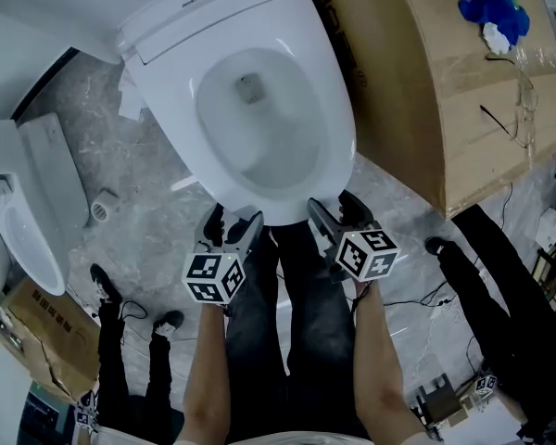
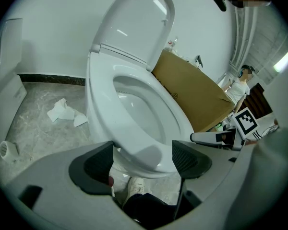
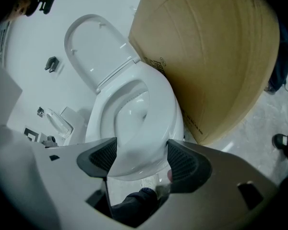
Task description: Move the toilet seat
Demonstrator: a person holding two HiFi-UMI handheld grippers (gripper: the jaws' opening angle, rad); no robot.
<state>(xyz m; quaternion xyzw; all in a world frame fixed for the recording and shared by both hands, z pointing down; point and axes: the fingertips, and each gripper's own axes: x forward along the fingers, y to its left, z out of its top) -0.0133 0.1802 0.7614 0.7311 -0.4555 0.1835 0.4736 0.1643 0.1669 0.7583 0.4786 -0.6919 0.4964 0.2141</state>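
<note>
A white toilet stands with its seat (image 1: 332, 109) down on the bowl and its lid (image 1: 204, 7) raised against the wall. Both grippers sit at the front rim. My left gripper (image 1: 233, 221) is open, and the seat's front edge (image 2: 141, 152) lies between its jaws. My right gripper (image 1: 334, 204) is open too, with the front of the seat (image 3: 134, 162) between its ribbed pads (image 3: 182, 164). From the gripper views I cannot tell whether either one touches the seat. The upright lid (image 2: 134, 23) (image 3: 93, 47) shows in both gripper views.
A large cardboard box (image 1: 463, 82) stands close on the toilet's right. A second toilet (image 1: 18, 221) is at the left, with a small cardboard box (image 1: 37, 341) below it. Crumpled paper (image 2: 62, 111) lies on the marble floor. Onlookers' dark legs (image 1: 486, 276) stand at the right.
</note>
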